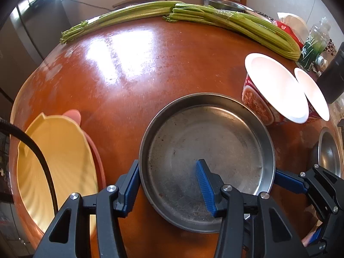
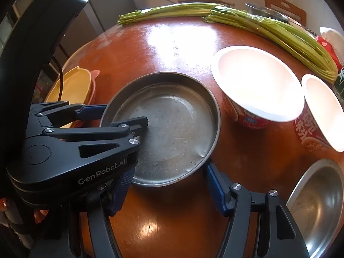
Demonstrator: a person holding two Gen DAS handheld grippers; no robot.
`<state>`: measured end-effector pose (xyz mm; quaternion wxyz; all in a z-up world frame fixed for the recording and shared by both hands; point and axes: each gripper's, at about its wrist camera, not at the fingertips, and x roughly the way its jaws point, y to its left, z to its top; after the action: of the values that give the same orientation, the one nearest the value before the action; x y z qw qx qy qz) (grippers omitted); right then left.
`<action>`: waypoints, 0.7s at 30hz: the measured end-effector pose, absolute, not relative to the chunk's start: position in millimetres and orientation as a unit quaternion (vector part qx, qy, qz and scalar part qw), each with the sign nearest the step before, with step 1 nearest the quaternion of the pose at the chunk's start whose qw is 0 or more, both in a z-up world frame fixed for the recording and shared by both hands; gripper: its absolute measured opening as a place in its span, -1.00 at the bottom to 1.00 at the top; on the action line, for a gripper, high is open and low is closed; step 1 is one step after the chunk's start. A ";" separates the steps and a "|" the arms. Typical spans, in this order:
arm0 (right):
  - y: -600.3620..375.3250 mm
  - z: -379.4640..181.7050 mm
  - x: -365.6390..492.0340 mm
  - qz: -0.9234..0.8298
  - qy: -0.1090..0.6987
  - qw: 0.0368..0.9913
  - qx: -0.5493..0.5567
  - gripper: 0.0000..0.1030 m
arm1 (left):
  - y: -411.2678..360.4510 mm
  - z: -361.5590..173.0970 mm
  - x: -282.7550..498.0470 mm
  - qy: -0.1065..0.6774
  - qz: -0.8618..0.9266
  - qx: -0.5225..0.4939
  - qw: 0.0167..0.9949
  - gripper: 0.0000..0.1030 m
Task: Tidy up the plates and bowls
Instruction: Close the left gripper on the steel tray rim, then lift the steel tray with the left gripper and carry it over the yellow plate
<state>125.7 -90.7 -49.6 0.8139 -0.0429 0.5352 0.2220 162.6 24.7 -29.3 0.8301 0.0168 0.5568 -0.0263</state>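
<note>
Down low over the red-brown counter. Dead centre, near the front edge: a round steel pan, sitting empty. Astride its left wall with the left gripper: fingers spread, one outside the rim, the other inside above the pan floor, pinching nothing. At the pan's near right rim with the right gripper: fingers spread too, one blue tip right by a dent in the rim. Off left, a yellow plate stacked on a pink one. Off right, two instant-noodle cups side by side and a steel bowl. Along the far edge, celery bundles.
</note>
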 end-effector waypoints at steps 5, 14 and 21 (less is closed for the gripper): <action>-96.1 -48.9 112.1 0.240 0.523 0.817 -0.051 0.32 | 23.5 -29.3 148.0 0.544 -0.015 0.014 0.839 -0.02; -97.5 -46.7 105.2 0.262 0.508 0.818 -0.065 0.32 | 17.2 -20.3 127.7 0.518 0.014 0.026 0.855 -0.02; -103.9 -38.9 101.2 0.270 0.501 0.820 -0.052 0.32 | 16.7 -12.7 122.2 0.511 0.014 0.019 0.859 -0.02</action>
<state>101.2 -103.9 -38.9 0.8205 -0.0521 0.5011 0.2702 122.2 16.7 -12.7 0.8593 0.0186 0.5110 0.0136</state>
